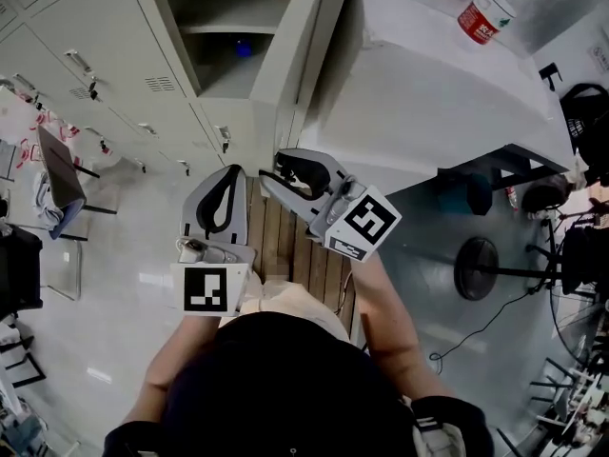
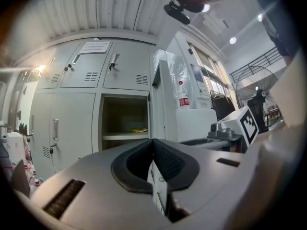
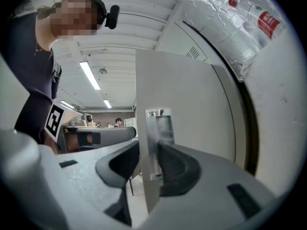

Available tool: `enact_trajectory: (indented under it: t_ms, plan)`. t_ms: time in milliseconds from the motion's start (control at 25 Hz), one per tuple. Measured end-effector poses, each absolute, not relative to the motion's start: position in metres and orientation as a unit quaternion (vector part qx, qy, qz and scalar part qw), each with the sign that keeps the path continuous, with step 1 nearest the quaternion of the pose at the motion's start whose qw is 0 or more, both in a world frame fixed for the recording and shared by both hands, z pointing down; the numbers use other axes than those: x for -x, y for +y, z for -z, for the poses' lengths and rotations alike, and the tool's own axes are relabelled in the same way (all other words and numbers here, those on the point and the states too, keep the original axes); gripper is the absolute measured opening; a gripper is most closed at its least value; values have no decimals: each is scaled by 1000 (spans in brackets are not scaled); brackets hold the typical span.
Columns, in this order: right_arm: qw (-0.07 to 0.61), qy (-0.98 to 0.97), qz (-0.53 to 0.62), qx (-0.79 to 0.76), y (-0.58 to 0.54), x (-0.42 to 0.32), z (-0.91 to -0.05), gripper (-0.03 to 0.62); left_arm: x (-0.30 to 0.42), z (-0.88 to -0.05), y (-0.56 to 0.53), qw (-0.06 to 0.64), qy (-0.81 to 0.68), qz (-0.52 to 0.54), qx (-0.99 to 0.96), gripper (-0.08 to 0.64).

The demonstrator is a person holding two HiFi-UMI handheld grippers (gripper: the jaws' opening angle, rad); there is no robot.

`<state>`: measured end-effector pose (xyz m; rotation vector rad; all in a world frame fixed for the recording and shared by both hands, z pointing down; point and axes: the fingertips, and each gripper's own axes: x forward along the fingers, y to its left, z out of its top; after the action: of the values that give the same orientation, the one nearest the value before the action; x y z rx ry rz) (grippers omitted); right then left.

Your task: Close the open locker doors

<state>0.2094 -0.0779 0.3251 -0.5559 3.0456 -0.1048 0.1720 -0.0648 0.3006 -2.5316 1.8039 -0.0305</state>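
The grey lockers (image 1: 114, 74) fill the upper left of the head view. One compartment (image 1: 228, 27) stands open, and its door (image 1: 297, 55) juts out edge-on. My right gripper (image 1: 290, 171) holds that door's free edge. In the right gripper view the door (image 3: 192, 109) sits between the jaws of that gripper (image 3: 148, 162), and one pad (image 3: 175, 169) lies against the metal latch plate (image 3: 158, 128). My left gripper (image 1: 231, 171) hangs just left of the door, shut and empty. In the left gripper view, the left gripper (image 2: 153, 143) faces the open compartment (image 2: 124, 119).
A white cabinet (image 1: 428, 74) with a plastic bottle (image 1: 495, 6) on top stands right of the open door. A yellow item (image 2: 138, 130) lies on the open locker's shelf. A wooden slatted surface (image 1: 285, 236) is below the grippers. A floor fan (image 1: 476, 267) and chairs stand at the right.
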Motion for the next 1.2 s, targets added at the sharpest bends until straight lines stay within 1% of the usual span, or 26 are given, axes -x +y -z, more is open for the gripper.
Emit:
enact_trajectory:
  t_ms: [360, 1200]
  plan:
    - [19, 983, 34, 178, -88, -172, -325, 118, -136, -304, -68, 12, 597, 8, 802, 3]
    - [28, 973, 42, 227, -133, -97, -327, 114, -62, -304, -106, 8, 580, -5, 815, 2]
